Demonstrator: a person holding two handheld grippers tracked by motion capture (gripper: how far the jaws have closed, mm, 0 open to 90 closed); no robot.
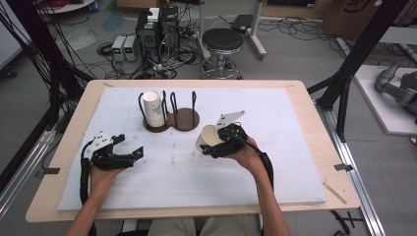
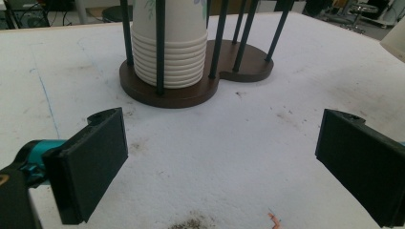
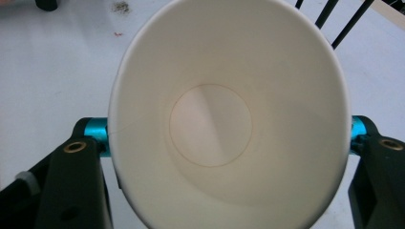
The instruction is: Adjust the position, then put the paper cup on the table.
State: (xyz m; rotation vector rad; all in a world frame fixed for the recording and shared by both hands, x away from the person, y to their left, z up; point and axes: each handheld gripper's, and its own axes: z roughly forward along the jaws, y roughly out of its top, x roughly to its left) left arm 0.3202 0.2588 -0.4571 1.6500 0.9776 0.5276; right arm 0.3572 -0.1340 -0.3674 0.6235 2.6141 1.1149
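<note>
The right gripper (image 1: 216,147) clamps a single paper cup (image 1: 208,137), tilted with its mouth open to the right gripper view, just in front of the wooden cup rack (image 1: 184,120) on the white mat (image 1: 275,147). The left gripper (image 1: 129,152) hovers with jaws spread wide and empty, in front of the rack's stack of cups (image 1: 153,109).

In the right gripper view the paper cup (image 3: 229,114) hid the fingers' tips and ran off the bottom edge. In the left gripper view the top edge cropped the stacked cups (image 2: 169,43) and the rack (image 2: 191,90) rods.
</note>
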